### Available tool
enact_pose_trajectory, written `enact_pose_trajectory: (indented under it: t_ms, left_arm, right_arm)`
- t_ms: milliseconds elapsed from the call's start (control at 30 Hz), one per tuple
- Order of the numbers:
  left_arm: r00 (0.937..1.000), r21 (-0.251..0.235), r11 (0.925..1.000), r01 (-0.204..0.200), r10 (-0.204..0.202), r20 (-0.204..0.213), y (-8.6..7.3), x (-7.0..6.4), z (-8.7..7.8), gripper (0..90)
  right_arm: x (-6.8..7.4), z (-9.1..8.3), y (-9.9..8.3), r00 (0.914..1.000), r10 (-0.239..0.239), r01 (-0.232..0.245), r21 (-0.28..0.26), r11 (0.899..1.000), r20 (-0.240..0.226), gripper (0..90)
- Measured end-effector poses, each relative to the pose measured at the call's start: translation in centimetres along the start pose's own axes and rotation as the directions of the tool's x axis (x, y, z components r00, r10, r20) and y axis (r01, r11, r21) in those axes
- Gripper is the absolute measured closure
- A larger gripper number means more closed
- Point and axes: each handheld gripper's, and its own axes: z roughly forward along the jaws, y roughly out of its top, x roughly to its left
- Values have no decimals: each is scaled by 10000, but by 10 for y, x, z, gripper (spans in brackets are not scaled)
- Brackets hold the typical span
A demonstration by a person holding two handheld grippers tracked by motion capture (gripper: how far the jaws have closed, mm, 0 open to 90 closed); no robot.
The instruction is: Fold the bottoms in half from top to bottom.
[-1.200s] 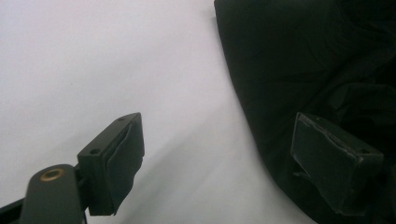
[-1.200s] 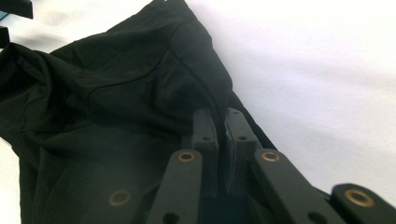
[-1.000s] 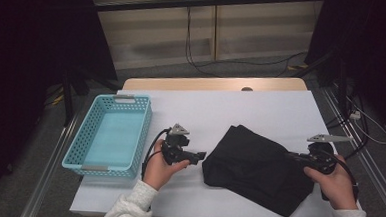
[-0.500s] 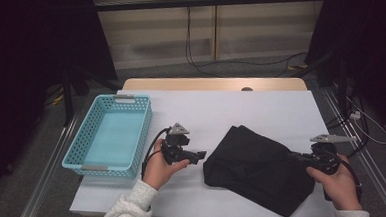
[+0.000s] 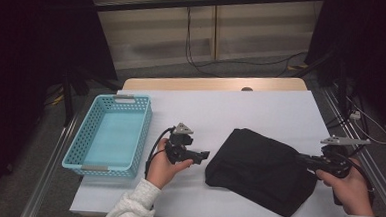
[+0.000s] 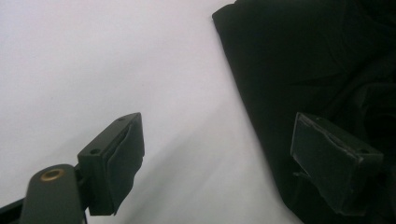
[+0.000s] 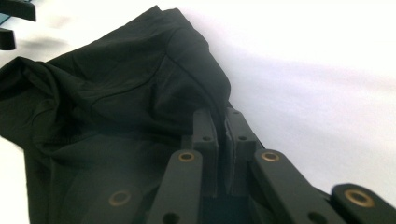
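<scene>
Turquoise plastic basket (image 5: 110, 134) on the left part of the desk (image 5: 261, 112), long side running front to back, perforated walls, grey handle strips at both short ends, nothing inside. Desk top is white; a strip of light wood edge (image 5: 217, 84) shows along its far side with a small dark spot on it. Metal rails (image 5: 52, 181) run along the floor on both sides of the desk. Grey carpet floor (image 5: 263, 67) behind, black cable (image 5: 189, 38) hanging down the beige wall panels and trailing right across the floor. Dark curtains (image 5: 33, 55) far left and far right. White cable (image 5: 368, 125) loops on the floor at right.
</scene>
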Motion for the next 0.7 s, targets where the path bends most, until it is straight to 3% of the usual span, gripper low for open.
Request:
enact_pose_trajectory:
  t_ms: [267,400,533,700]
  left_arm:
    - [9998,-2,9999,-133,133,175,5,-6,6,173]
    - [9995,5,9998,-206,206,243,8,-9,8,173]
    - [9995,-98,9997,-202,205,242,8,-10,9,173]
    - [9994,12,9998,-210,210,278,6,-11,10,172]
  right_arm:
    - [-4,-13,-9,10000,96,-97,276,9996,21,851]
    - [-8,-19,-15,9996,-14,3,410,9992,265,845]
    - [-3,-20,-12,9940,-907,890,299,9956,610,654]
    - [4,-10,-5,9830,-1539,1567,-210,9874,1001,489]
